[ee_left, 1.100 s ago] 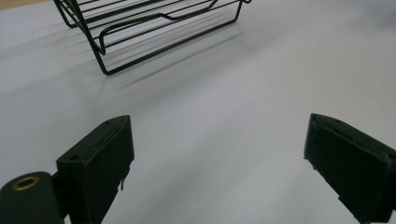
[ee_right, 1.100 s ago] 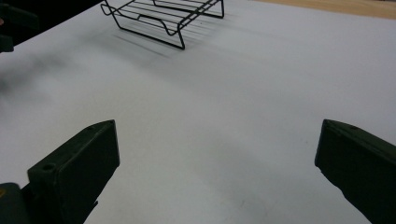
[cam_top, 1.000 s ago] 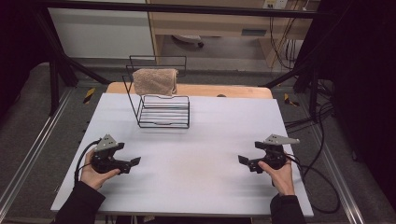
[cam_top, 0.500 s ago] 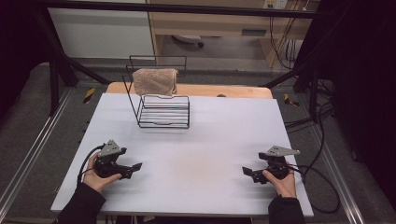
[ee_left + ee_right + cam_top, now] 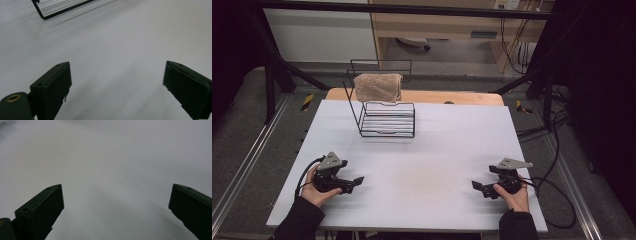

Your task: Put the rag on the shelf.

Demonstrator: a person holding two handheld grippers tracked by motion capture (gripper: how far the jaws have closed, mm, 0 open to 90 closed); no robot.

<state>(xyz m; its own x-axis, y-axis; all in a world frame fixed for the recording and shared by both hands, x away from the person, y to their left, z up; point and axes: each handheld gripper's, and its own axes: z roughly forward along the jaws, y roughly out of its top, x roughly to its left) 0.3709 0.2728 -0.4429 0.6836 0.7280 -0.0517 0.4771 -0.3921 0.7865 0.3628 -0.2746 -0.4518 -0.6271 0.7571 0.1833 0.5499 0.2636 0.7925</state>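
A white table [image 5: 432, 150] carries a black wire rack [image 5: 384, 112] near its far edge, with a beige towel [image 5: 378, 87] draped over the rack's upper bar. The left gripper [image 5: 354, 181] sits low at the near left of the table, the right gripper [image 5: 478, 187] at the near right, well apart. Each gripper's jaws stand wide apart over bare tabletop, holding nothing.

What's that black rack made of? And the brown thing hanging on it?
The rack looks like thin metal wire with a black coating: slim bent rods with gaps between them. The brown thing is a towel, probably soft terry cloth, since it drapes over the top bar and looks fuzzy. I can't be fully sure from here.
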